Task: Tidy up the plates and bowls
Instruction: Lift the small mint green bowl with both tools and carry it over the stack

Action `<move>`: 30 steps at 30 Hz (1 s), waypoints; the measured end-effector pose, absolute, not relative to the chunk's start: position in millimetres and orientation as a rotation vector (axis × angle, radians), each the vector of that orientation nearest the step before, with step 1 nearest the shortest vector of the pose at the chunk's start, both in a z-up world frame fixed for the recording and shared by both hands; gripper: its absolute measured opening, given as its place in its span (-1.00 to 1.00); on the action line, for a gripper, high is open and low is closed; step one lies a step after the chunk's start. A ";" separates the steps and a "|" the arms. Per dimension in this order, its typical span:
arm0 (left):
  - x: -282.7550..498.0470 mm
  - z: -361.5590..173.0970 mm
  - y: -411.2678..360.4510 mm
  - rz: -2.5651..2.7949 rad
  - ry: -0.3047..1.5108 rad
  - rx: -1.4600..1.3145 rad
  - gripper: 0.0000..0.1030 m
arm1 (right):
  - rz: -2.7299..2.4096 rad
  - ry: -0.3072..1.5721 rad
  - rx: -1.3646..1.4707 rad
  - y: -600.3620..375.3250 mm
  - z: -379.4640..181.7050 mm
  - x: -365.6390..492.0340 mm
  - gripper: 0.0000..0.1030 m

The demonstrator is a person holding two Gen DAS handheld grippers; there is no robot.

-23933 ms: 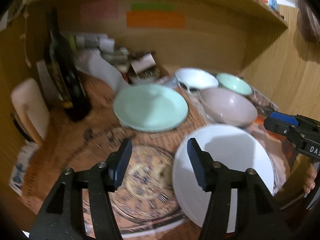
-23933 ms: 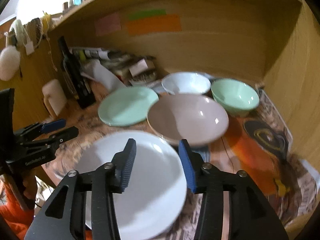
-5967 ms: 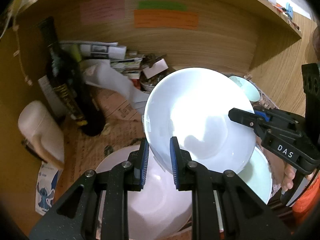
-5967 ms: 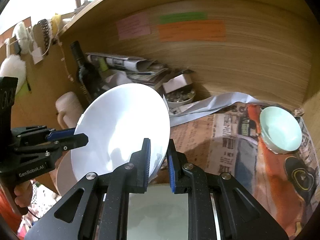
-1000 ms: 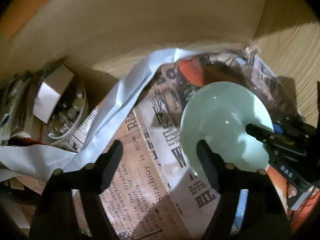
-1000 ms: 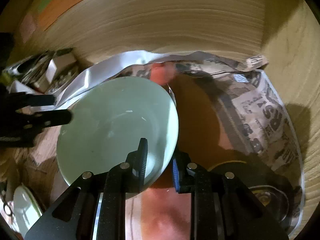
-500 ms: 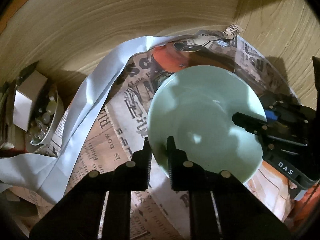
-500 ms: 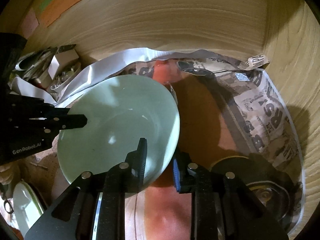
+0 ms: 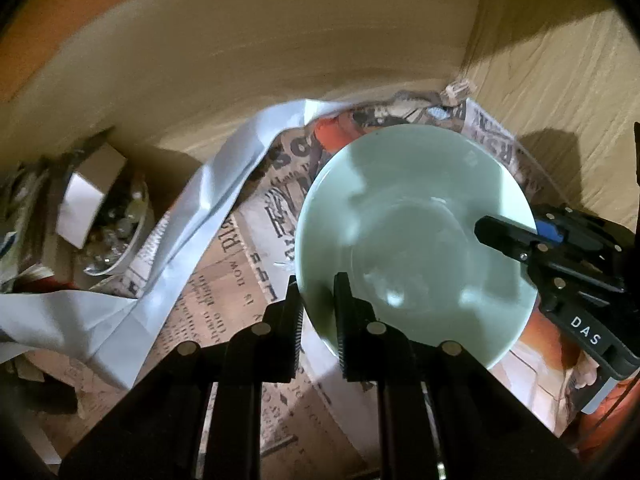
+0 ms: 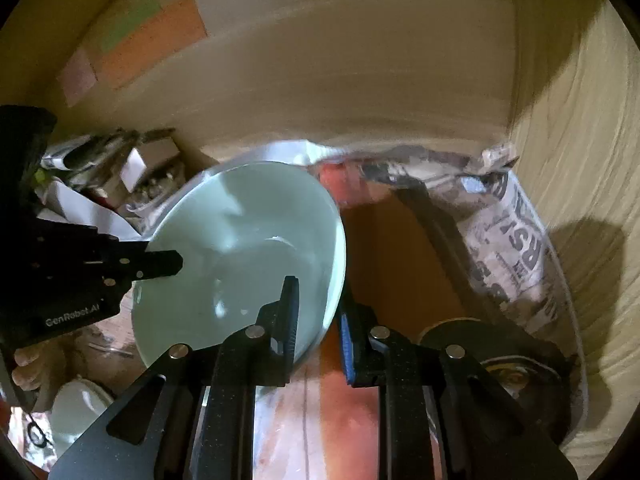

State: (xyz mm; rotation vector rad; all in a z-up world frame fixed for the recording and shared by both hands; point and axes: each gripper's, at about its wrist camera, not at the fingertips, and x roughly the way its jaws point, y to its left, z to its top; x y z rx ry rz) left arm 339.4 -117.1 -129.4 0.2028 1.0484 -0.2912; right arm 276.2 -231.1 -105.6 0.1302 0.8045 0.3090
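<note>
Two black hand-held grippers, left point(image 9: 316, 312) and right point(image 10: 318, 312), are each pinching opposite rim edges of the pale green ceramic bowl point(image 9: 412, 236) above the newspaper point(image 9: 224, 292), risking slippage if they are pulling unevenly.

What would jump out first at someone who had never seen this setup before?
The pale green bowl fills the middle of both views, lifted above the newspaper and pinched on opposite rims by the left gripper and the right gripper. Behind it rises a curved wooden wall with orange, green and pink paper notes at upper left. A crumpled white sheet trails to the left of the bowl.
</note>
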 end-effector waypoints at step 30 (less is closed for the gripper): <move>218.7 -67.5 -8.6 -0.180 0.857 0.063 -0.72 | 0.452 0.653 0.050 -139.7 -46.5 192.6 -0.68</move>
